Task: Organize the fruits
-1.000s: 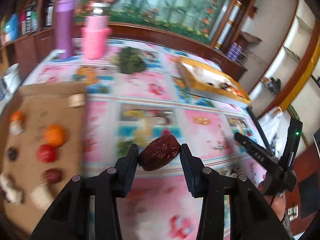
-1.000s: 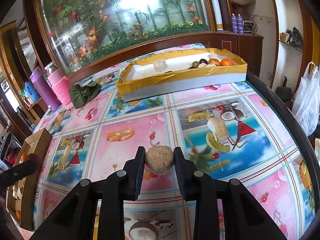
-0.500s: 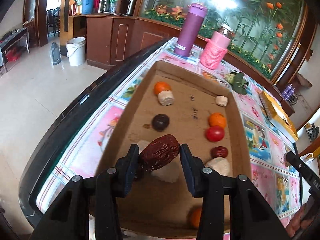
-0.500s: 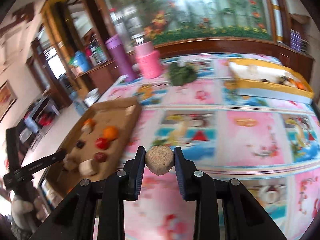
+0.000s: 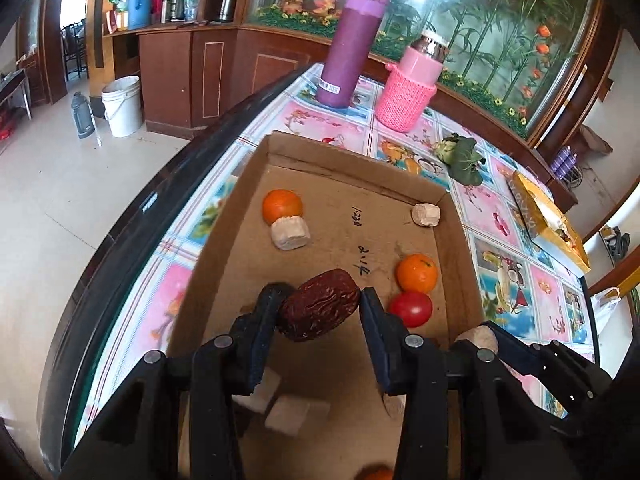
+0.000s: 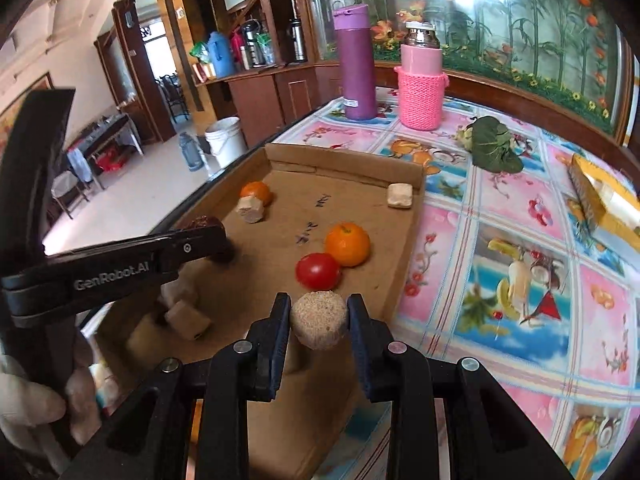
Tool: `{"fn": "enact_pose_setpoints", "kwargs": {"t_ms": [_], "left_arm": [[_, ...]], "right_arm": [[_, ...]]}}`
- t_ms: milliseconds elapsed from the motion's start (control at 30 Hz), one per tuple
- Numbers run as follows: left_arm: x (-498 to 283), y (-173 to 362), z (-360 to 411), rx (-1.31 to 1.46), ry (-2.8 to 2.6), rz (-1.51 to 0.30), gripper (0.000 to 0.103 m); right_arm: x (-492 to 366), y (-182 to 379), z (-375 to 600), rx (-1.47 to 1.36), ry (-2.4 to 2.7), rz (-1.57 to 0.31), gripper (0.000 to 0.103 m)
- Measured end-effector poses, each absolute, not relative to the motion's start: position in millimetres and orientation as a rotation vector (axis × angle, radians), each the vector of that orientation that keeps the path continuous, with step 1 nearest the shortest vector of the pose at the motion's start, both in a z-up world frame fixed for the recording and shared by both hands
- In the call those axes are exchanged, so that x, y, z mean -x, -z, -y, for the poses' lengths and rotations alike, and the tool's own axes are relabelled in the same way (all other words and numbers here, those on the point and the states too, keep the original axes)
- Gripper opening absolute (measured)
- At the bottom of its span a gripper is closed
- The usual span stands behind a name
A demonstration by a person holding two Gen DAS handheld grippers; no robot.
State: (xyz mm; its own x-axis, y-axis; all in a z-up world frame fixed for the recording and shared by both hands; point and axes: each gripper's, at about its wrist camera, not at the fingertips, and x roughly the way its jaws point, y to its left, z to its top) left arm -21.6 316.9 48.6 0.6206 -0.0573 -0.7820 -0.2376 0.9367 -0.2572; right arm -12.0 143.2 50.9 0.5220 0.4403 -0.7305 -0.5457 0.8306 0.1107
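Cardboard tray (image 5: 224, 240) lies at the table edge, and both grippers hang over it. The left gripper (image 5: 320, 312) has its jaws closed on a wrinkled red date (image 5: 319, 305), held by its two long ends, above the near middle of the tray. The right gripper (image 6: 319, 320) pinches a rough tan ball (image 6: 319, 320) above the near right side of the tray, just in front of the red tomato (image 6: 318, 271) and the orange (image 6: 347, 243).

The date looks light, a little soft and leathery, so I think it does not slip easily; a grip across the thick middle seems safer than on the tips. The ball looks dry and crumbly, so probably only gentle pressure on its widest part is good. Pale cubes (image 5: 290, 233) and a second orange (image 5: 281, 206) already lie in the tray, so each piece needs a free spot.
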Motion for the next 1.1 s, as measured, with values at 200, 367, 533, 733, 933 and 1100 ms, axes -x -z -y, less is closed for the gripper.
{"fn": "enact_pose_setpoints", "kwargs": {"t_ms": [200, 367, 533, 733, 933, 1100], "left_arm": [[1.1, -38.1, -315.7, 0.348, -0.108, -0.932, 0.041], [2.4, -38.6, -321.3, 0.378, -0.103, -0.921, 0.046], [11.4, -45.5, -323.7, 0.393, -0.114, -0.892, 0.055], [35.2, -61.8, -321.3, 0.392, -0.125, -0.834, 0.059], [67.4, -78.4, -309.1, 0.350, -0.186, -0.758, 0.063], [105.5, -105.1, -277.0, 0.168, -0.395, -0.596, 0.083]], "right_arm": [[-10.1, -38.9, -150.8, 0.178, -0.562, -0.864, 0.032], [-18.5, -35.5, -153.1, 0.178, -0.559, -0.872, 0.032], [-17.5, -37.0, -156.2, 0.197, -0.561, -0.851, 0.048], [-8.5, -54.1, -146.2, 0.176, -0.550, -0.784, 0.057], [12.0, -75.0, -106.3, 0.091, -0.472, -0.740, 0.063], [39.1, -83.8, -74.3, 0.019, -0.422, -0.714, 0.066]]}}
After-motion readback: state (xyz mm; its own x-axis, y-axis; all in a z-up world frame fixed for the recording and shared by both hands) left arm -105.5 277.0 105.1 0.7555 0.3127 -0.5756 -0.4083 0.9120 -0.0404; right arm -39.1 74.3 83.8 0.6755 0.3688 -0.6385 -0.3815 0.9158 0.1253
